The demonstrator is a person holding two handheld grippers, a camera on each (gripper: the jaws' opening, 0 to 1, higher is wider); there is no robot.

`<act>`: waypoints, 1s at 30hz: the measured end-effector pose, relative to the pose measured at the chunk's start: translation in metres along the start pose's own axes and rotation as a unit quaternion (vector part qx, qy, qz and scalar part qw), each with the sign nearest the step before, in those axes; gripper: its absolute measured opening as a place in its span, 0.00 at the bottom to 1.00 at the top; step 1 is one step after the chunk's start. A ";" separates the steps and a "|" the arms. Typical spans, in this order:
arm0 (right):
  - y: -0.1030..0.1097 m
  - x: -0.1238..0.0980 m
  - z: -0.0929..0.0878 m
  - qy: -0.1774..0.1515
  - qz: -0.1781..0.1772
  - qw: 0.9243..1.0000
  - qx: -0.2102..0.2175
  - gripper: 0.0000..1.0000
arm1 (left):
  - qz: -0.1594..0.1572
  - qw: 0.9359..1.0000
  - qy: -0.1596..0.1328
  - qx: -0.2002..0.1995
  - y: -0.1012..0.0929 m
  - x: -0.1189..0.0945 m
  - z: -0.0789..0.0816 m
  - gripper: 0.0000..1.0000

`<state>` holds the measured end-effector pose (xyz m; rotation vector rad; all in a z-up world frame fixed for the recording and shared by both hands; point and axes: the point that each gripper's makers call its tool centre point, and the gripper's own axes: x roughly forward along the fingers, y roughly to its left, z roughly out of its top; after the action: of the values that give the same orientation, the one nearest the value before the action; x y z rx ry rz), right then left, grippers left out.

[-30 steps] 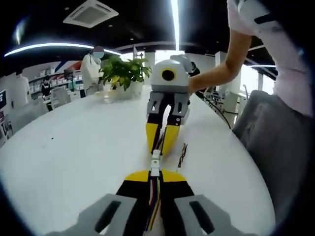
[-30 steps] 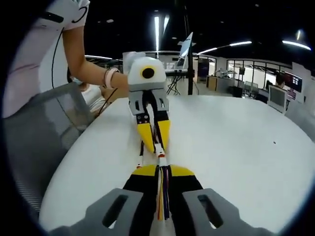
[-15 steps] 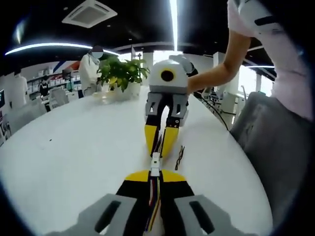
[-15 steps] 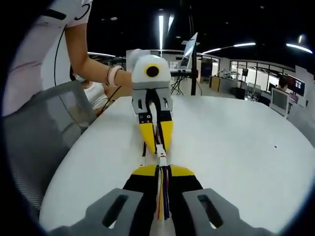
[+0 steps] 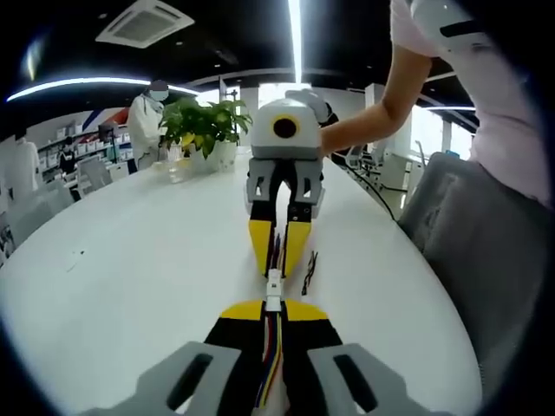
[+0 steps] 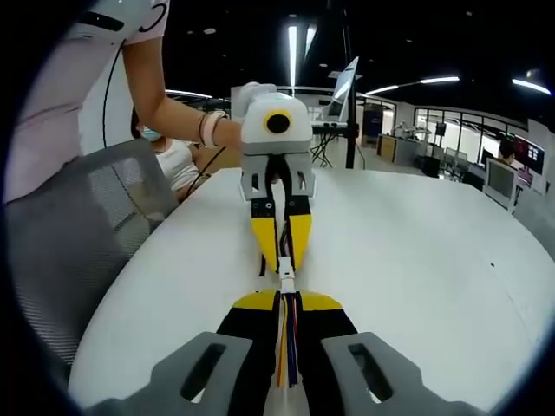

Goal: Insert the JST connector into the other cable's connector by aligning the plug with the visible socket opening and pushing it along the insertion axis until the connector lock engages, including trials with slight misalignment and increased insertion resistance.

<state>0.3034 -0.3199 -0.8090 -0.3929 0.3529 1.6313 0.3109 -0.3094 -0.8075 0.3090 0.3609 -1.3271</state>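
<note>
Since the earlier frame, the opposing tongs look to have drawn slightly away while the white connectors stay joined between the tips. In the left gripper view, our left tongs [image 5: 270, 310] are clenched on their multicoloured cable [image 5: 272, 364], with the JST connector [image 5: 273, 289] at 12 o'clock just past the tips, above the white bench [image 5: 130, 277]. In the right gripper view, the right tongs [image 6: 286, 305] clamp their own cable [image 6: 286, 351], its connector [image 6: 285, 280] meeting the left tongs. We judge a slight tilt could jam the plug before the lock catches, or pulling might strain the wires.
</note>
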 end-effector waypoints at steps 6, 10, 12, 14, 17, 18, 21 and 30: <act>0.002 0.001 0.002 0.000 0.007 1.000 -0.013 0.04 | -0.009 1.000 0.004 0.008 -0.002 0.003 0.002 0.00; 0.002 0.000 0.002 0.000 0.006 1.000 -0.011 0.04 | -0.009 1.000 0.003 0.012 -0.002 0.004 0.003 0.00; 0.002 -0.001 0.003 0.000 0.004 1.000 -0.009 0.04 | -0.008 1.000 0.002 0.017 -0.001 0.004 0.003 0.00; 0.001 -0.001 0.001 0.002 0.005 1.000 -0.009 0.04 | -0.009 1.000 0.003 0.018 -0.001 0.005 0.003 0.00; 0.002 -0.001 0.001 0.002 0.005 1.000 -0.009 0.04 | -0.009 1.000 0.005 0.022 -0.001 0.006 0.003 0.00; 0.002 -0.002 0.002 0.002 0.004 1.000 -0.009 0.04 | -0.009 1.000 0.005 0.023 -0.001 0.006 0.004 0.00; 0.002 -0.002 0.004 -0.001 0.005 1.000 -0.008 0.04 | -0.009 1.000 -0.001 0.017 -0.001 0.005 0.005 0.00; 0.002 0.001 0.006 -0.001 0.007 1.000 -0.004 0.04 | -0.007 1.000 0.008 0.029 0.000 0.005 0.003 0.00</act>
<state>0.3009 -0.3165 -0.8041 -0.3950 0.3487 1.6480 0.3121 -0.3148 -0.8070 0.3677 0.3387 -1.3509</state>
